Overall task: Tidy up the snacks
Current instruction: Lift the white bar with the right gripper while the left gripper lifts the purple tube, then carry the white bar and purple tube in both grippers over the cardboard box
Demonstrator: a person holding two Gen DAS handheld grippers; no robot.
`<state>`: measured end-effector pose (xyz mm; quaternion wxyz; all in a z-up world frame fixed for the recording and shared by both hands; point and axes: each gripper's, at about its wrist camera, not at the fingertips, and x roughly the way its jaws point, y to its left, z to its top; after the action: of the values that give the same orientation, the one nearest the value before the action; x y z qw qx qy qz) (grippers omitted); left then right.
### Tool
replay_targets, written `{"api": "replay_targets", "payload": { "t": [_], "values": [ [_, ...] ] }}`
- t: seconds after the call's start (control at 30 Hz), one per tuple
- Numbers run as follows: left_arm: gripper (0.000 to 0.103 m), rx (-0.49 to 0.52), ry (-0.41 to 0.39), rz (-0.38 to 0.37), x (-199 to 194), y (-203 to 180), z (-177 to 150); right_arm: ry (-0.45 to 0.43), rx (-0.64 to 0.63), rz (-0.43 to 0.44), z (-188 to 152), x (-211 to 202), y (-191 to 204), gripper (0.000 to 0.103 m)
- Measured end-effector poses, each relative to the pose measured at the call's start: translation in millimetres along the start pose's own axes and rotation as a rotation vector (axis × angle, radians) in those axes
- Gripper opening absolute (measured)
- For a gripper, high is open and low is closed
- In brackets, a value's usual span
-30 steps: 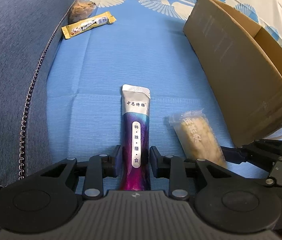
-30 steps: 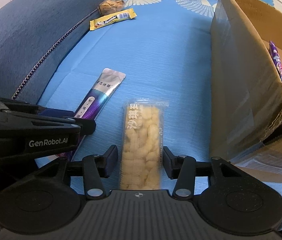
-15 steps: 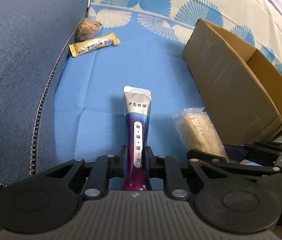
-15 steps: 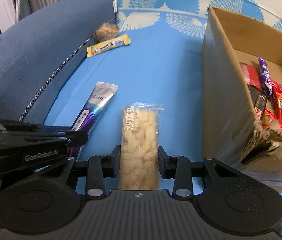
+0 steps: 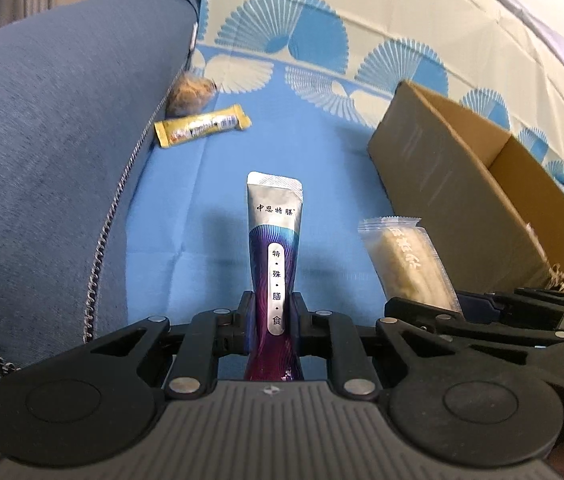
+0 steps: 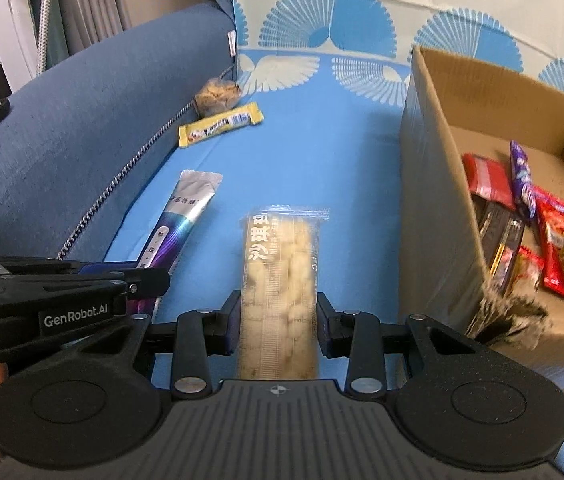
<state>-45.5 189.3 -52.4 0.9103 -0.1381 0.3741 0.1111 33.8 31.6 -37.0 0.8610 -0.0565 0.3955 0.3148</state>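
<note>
- The left gripper (image 5: 272,316) has just been closing, and its jaws now pinch the lower part of a purple and silver sachet (image 5: 275,240), whose silver top points away over the blue cloth (image 5: 313,152).
- The right gripper (image 6: 278,320) has just been closing too; its jaws clamp both long sides of a clear pack of pale puffed snack (image 6: 280,276), which sticks out forward between them.
- The two grippers sit side by side at the near edge of the cloth, the left one just left of the right.
- A cardboard box (image 6: 429,184) stands open by the cloth's right edge, just right of the puffed snack; red, purple and dark packets (image 6: 521,220) lie inside.
- A yellow bar (image 5: 202,125) lies near the cloth's far left edge, against the blue sofa arm (image 5: 50,152).
- A brown round snack in clear wrap (image 5: 190,94) sits just behind the bar, tucked against the arm.
</note>
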Motion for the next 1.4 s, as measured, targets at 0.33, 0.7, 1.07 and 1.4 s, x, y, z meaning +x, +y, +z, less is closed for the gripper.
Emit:
{"api": "replay_targets", "payload": {
  "t": [0.33, 0.7, 1.07, 1.4],
  "values": [
    [0.018, -0.055, -0.145, -0.016, -25.3, 9.4, 2.6, -0.127, -0.049, -0.002, 11.3, -25.3, 4.6, 0.038],
    [0.018, -0.073, -0.241, 0.009, -46.6, 9.9, 3.6, -0.241, -0.118, 0.029, 19.4, -53.3, 7.7, 0.038],
    [0.018, -0.094, -0.221, 0.061, -52.5, 3.7, 9.1, -0.336, -0.099, 0.064, 32.1, -74.9, -8.4, 0.038],
    [0.018, -0.031, -0.2, 0.081, -41.8, -31.9, 21.9, -0.384, 0.025, 0.057, 44.1, -85.7, -49.0, 0.038]
  ]
}}
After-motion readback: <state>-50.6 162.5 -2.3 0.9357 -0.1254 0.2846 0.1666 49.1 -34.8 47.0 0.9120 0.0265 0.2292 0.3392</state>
